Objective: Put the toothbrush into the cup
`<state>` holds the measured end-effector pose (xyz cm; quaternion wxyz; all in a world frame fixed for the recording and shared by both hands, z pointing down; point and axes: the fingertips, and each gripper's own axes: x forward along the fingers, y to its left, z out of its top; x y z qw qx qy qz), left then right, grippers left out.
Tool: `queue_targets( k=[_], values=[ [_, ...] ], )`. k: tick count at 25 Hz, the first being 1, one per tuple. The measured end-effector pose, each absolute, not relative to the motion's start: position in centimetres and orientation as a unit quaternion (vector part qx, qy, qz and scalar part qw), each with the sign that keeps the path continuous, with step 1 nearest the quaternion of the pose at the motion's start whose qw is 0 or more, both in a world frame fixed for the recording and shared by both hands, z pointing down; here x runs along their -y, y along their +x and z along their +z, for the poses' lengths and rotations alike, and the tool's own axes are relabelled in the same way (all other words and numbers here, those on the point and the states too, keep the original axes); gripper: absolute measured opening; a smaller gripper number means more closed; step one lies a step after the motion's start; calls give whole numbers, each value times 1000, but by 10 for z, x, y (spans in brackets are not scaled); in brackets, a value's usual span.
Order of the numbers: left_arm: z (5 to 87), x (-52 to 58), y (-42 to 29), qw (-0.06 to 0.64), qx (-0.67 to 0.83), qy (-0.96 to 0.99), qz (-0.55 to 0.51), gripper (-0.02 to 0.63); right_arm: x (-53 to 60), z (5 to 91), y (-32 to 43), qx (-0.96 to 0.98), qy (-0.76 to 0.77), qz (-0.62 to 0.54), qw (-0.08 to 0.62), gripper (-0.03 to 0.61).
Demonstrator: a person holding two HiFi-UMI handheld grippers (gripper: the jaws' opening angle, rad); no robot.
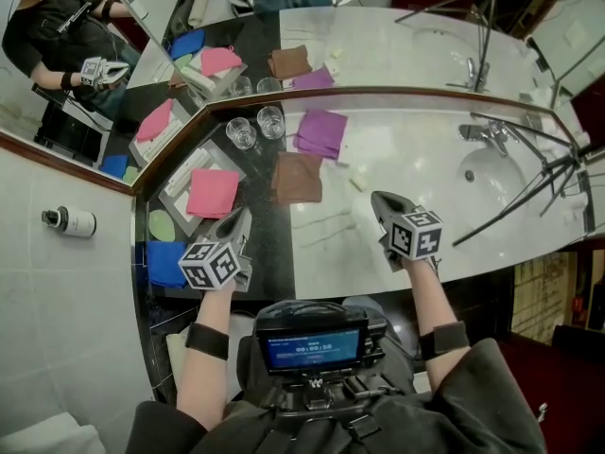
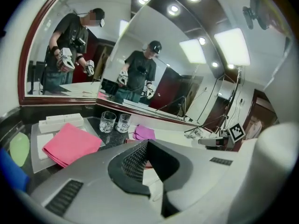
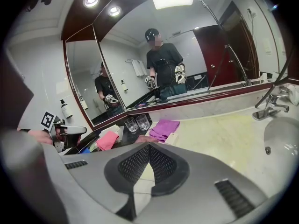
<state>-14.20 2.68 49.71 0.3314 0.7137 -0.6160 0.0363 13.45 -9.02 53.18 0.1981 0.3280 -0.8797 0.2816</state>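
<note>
Two glass cups [image 1: 241, 132]: upright, side by side on the dark counter in the mirror corner.
Toothbrush: I cannot pick it out for sure; a pale packet [image 1: 357, 181] lies beside the purple cloth [image 1: 321, 132].
Left gripper [image 1: 236, 219]: jaws together, empty, near the pink cloth [image 1: 212, 193].
Right gripper [image 1: 379, 200]: jaws together, empty, over the marble.
Tap [image 3: 268, 107]: clear in my right gripper view, not found in the left one.

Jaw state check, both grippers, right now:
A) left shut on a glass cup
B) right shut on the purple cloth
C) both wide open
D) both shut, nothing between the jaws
D: the left gripper and the right gripper each show their jaws meeting at the tip with nothing between them.
</note>
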Motion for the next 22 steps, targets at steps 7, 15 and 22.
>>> queue_targets(
  k=[7,15,22],
  values=[
    [499,-29,-148,344,620,705,23,2,95,530,140,876,336,284,197,17],
    [498,-27,-155,339,626,702,26,2,96,534,140,874,338,287,199,17],
    [496,-27,-167,344,635,692,7,2,86,546,132,866,326,324,195,18]
  ],
)
